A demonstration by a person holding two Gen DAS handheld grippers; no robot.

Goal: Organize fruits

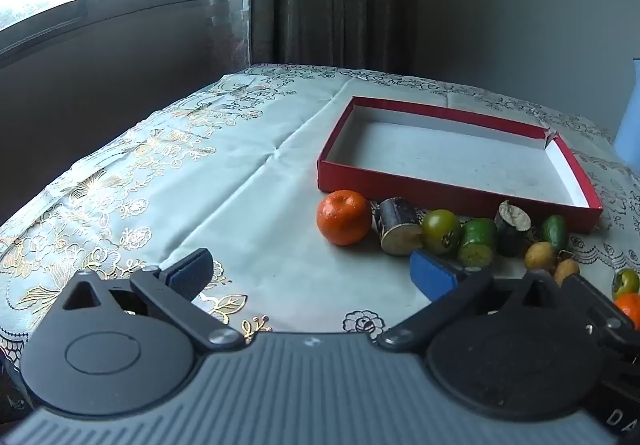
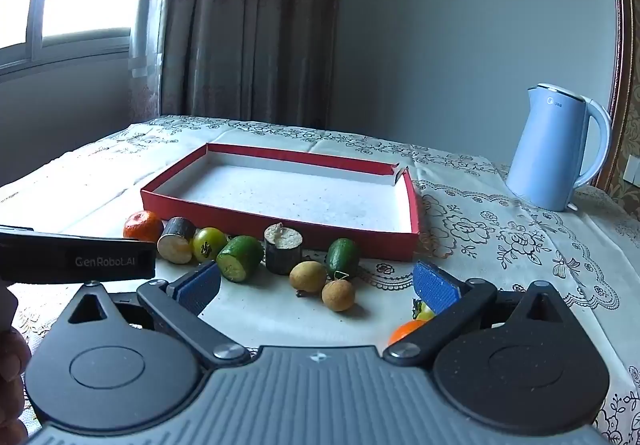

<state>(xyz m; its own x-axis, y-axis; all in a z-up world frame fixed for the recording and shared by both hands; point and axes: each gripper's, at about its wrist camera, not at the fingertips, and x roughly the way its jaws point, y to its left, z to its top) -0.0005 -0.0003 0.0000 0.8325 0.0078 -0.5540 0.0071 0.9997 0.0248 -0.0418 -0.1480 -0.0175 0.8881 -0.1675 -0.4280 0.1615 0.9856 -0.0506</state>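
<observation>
Red box sits mid-counter, shallow, nothing inside. Fruits strung in row along box's near wall, all outside it: mandarin at left end, then cut dark stub, green tomato, cucumber piece, avocado, two longans.

Left tongs spread, holding nothing; mandarin just ahead, slightly right.

Right tongs spread, holding nothing; longans directly between tips. Right tongs nearer longans, left nearer mandarin.

Blue kettle well right of box.
</observation>
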